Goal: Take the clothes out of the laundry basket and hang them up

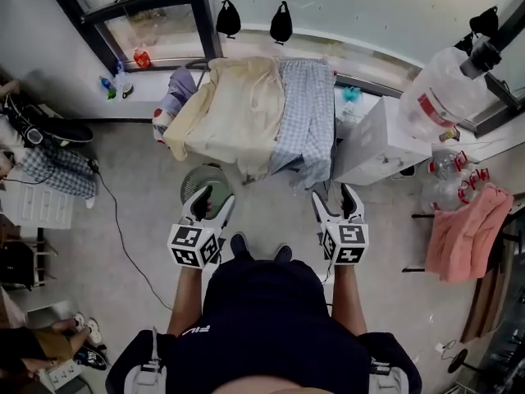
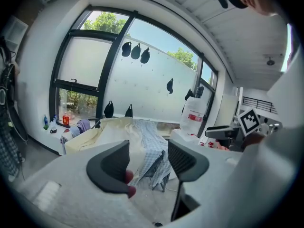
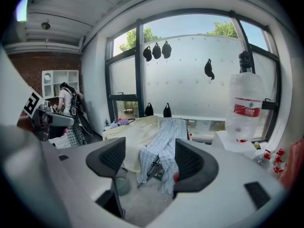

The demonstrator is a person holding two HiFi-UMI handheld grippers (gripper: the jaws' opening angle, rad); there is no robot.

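Lg water jug (image 1: 439, 97) by wht cabinet (image 1: 373, 142)

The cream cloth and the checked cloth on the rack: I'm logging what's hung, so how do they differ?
The cream cloth is plain pale yellow; the checked cloth is blue-and-white. The cream cloth is wider and on the person's left, the checked cloth narrower, on the right. Both hang draped over the rack, side by side.

The left forearm (image 1: 187, 298) and right forearm (image 1: 349, 300) reach forward side by side, well apart; the left gripper (image 1: 209, 199) points to the far side, jaws apart, nothing between them; the right gripper (image 1: 338, 199) points likewise, level with it, jaws apart and empty.
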